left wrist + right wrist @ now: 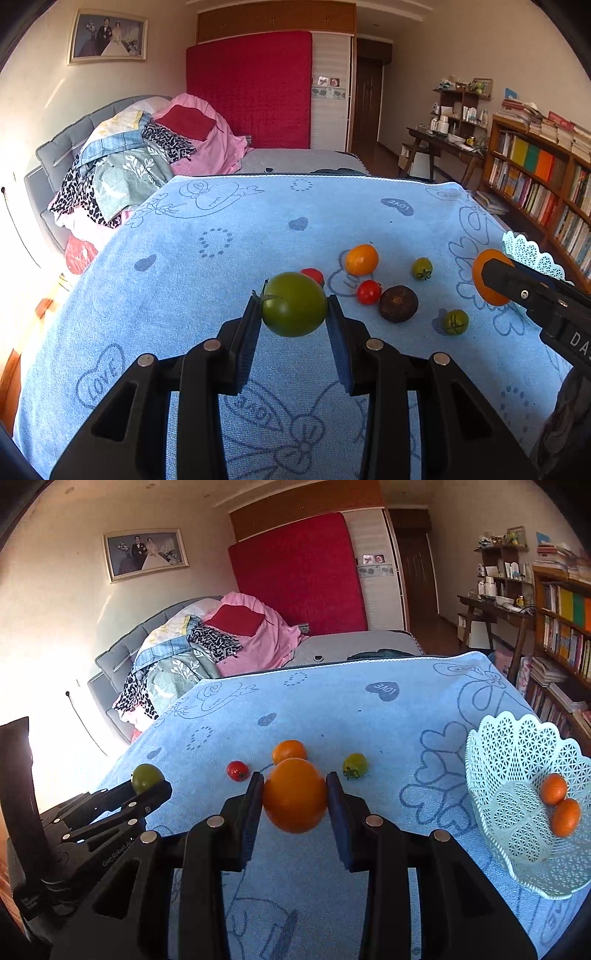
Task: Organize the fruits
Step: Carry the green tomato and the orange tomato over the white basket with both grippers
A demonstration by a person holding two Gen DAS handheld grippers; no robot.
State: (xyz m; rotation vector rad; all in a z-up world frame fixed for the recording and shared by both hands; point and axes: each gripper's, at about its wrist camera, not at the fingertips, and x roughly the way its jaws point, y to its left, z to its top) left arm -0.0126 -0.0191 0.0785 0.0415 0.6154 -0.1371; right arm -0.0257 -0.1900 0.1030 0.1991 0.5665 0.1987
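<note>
My left gripper (293, 306) is shut on a green tomato (294, 303) and holds it above the blue towel (221, 258). My right gripper (295, 794) is shut on an orange fruit (294, 800), also held above the towel. Each gripper shows in the other's view, the left (147, 786) and the right (493, 277). On the towel lie an orange tomato (361, 259), two red cherry tomatoes (368, 291), a dark brown fruit (399, 304) and two small green tomatoes (455, 321). A white lattice basket (517, 782) at the right holds two small oranges (559, 805).
The towel covers a table that ends at its far edge (295, 177). Behind it stands a bed piled with clothes (147, 155). A bookshelf (535, 177) and a desk (443, 144) stand at the right.
</note>
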